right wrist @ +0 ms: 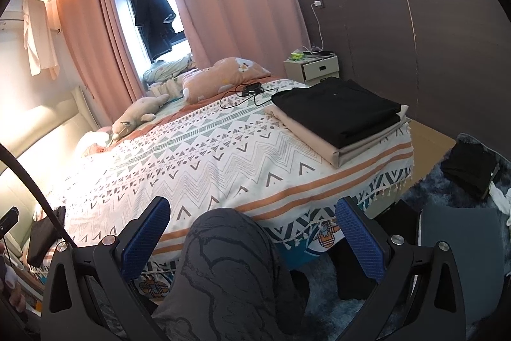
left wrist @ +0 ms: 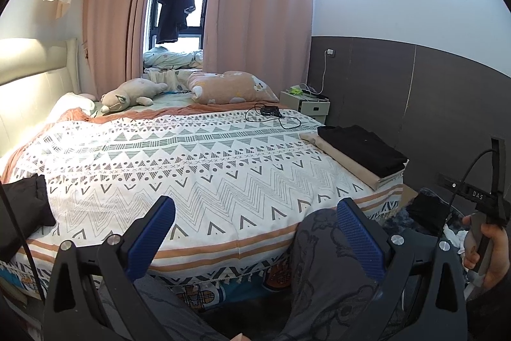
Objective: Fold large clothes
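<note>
Your left claw (left wrist: 255,232) is spread wide and holds nothing; it hangs over your knee at the foot of the bed (left wrist: 198,168). Your right claw (right wrist: 252,232) is likewise apart and empty, above the same knee. The folded stack (right wrist: 338,120), black garment on beige, lies on the bed's near corner at 1 o'clock from the right claw, well apart from both claws. A second black garment (left wrist: 22,213) lies at the bed's edge at 9 o'clock in the left view.
</note>
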Action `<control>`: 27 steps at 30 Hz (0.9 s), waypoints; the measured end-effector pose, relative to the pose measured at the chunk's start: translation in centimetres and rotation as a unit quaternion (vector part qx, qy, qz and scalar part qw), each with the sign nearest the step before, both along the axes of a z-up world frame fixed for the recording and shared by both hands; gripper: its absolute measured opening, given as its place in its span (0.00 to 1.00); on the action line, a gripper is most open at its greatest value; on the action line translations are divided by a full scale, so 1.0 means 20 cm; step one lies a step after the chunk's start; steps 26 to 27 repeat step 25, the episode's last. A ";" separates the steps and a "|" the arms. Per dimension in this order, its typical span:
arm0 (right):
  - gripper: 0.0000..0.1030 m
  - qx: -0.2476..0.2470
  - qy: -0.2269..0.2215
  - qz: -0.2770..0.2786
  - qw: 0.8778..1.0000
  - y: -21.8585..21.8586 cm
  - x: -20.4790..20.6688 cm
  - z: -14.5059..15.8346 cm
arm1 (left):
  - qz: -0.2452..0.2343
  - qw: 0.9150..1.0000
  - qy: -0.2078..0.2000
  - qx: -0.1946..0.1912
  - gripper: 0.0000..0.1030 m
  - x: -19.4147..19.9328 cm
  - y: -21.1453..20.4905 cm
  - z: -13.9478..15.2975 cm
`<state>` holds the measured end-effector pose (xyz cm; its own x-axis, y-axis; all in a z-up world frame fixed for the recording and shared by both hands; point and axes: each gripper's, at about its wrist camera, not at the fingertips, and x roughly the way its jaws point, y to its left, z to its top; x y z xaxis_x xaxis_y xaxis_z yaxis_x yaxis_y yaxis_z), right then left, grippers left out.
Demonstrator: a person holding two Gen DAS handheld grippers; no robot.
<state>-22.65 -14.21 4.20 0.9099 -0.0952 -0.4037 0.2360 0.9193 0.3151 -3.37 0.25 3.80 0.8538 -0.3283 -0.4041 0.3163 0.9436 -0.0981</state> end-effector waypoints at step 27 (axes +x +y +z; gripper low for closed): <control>1.00 -0.004 -0.005 -0.002 1.000 -0.03 -0.02 0.00 | 0.007 1.000 -0.020 0.005 1.00 -0.02 0.00 0.02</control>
